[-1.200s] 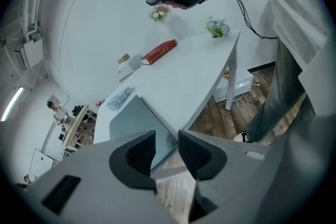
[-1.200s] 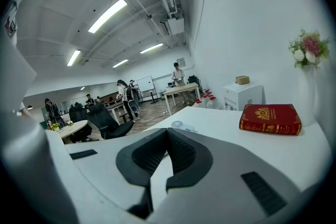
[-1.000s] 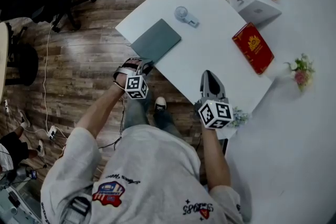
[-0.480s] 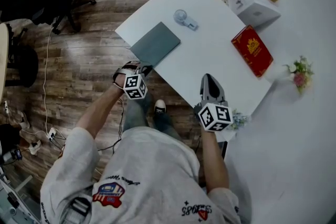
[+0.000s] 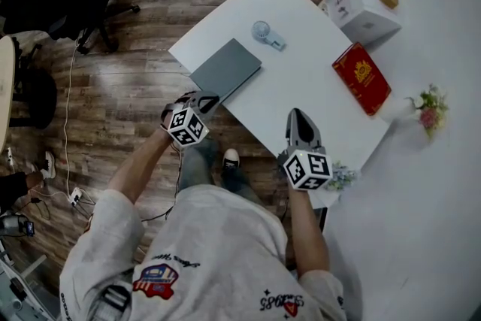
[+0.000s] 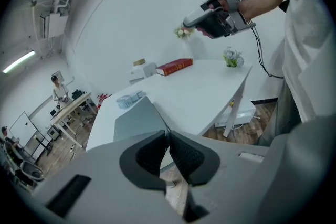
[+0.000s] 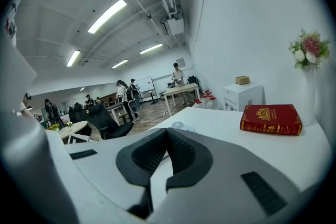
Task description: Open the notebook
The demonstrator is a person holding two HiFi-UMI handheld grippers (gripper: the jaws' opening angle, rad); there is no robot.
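Left gripper (image 5: 207, 99): jaws have just been closing and now stand together, tips pinched on the near corner of the notebook (image 5: 228, 68); it points down and away from the person, at the table's left near edge.
Right gripper (image 5: 298, 116): jaws together with nothing between them; it is held over the near edge of the table (image 5: 301, 86), well apart from the notebook.
Notebook: grey, closed as far as the head view shows, lying at the left end of the table with its near corner reaching the table edge; whether the cover has lifted at that corner I cannot tell.
Fan (image 5: 266, 34): small and pale blue, lying flat just beyond the notebook, apart from it.
Red book (image 5: 361, 77): lies flat toward the right end of the table, gold emblem facing up.
White box (image 5: 361, 0): stands beyond the red book, with a small tan thing on top.
Flowers (image 5: 428, 105): pink and white, to the right of the red book.
Floor (image 5: 128, 86): dark wood boards left of the table.
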